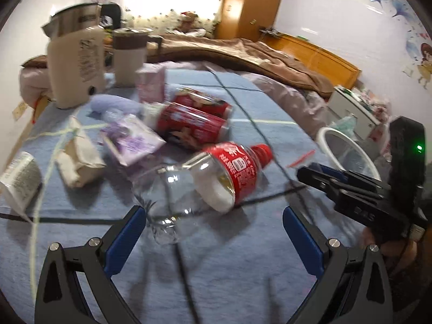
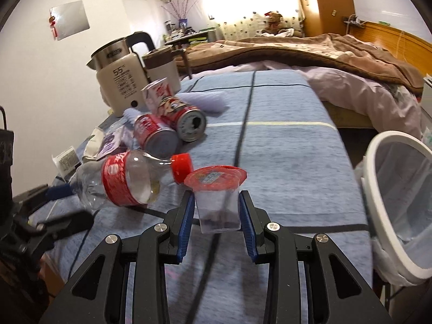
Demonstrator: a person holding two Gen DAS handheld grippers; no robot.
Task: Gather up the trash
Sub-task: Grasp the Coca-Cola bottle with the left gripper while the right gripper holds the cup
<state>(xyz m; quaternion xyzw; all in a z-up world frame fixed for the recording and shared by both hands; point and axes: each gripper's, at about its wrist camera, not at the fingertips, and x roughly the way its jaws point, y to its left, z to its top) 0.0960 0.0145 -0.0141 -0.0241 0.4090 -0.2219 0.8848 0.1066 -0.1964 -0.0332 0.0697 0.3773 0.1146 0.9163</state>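
Bottle [image 1: 205,178] blocks cans [image 1: 194,118] (right side free).

My left camera looks down past my fingers at the blue cloth [image 1: 229,270] from close up. My right camera looks the same way from farther right. Both see the clear bottle [image 1: 216,178] [image 2: 121,183] and kettle [image 1: 77,62] [image 2: 118,81].

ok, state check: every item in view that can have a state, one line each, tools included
left tool: open, nothing held
right tool: shut on the jelly cup
jelly cup: red foil lid on
plastic bottle: lying on its side, red cap on, looks empty
two red cans: lying on their sides; the farther one's top is opened
kettle: upright
trash bin: lined with a bag
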